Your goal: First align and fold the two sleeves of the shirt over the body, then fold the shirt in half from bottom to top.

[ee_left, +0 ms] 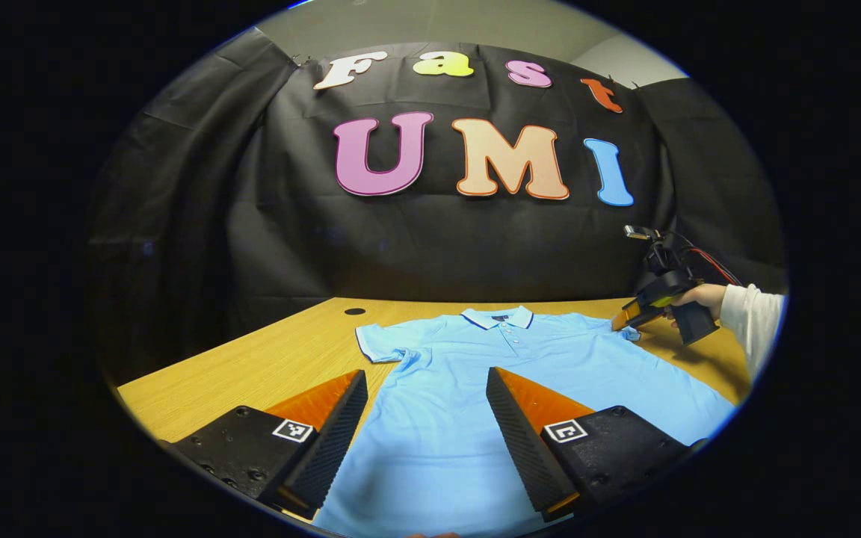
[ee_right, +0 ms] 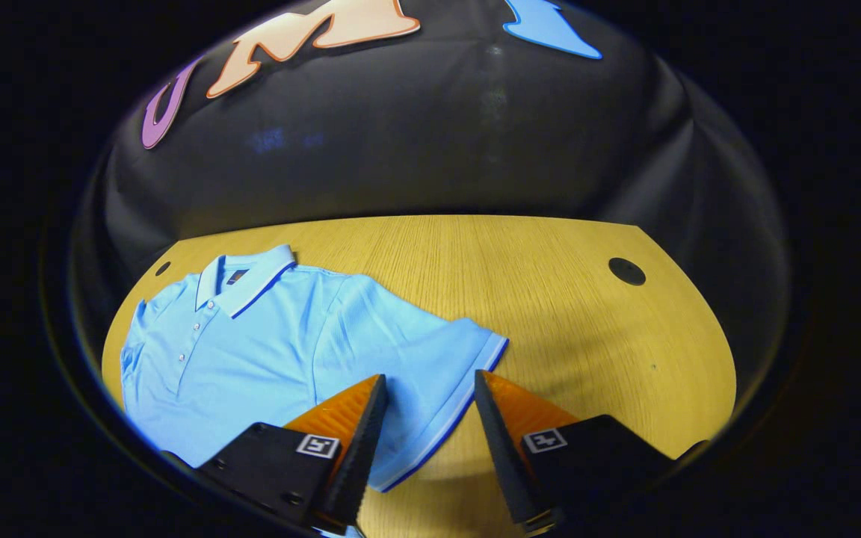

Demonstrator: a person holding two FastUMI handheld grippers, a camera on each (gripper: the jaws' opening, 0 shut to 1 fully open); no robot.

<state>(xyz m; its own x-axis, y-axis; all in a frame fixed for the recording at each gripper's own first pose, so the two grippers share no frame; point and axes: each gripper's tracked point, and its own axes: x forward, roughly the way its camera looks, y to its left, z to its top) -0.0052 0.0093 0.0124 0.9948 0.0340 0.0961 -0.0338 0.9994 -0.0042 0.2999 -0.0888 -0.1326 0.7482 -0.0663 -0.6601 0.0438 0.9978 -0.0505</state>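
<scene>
Light blue polo shirt (ee_left: 475,388) spread flat on the wooden table

It lay face up and unfolded, its white-edged collar (ee_left: 497,317) toward the booth wall and its buttoned placket running down the chest. Both short sleeves, one (ee_left: 380,344) on the left and one (ee_right: 445,373) on the right, stretched outward, each cuff trimmed in white and dark blue.

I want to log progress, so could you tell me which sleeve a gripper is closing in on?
The right sleeve: the right gripper has its open jaws straddling its cuff. The left sleeve lies untouched.
</scene>
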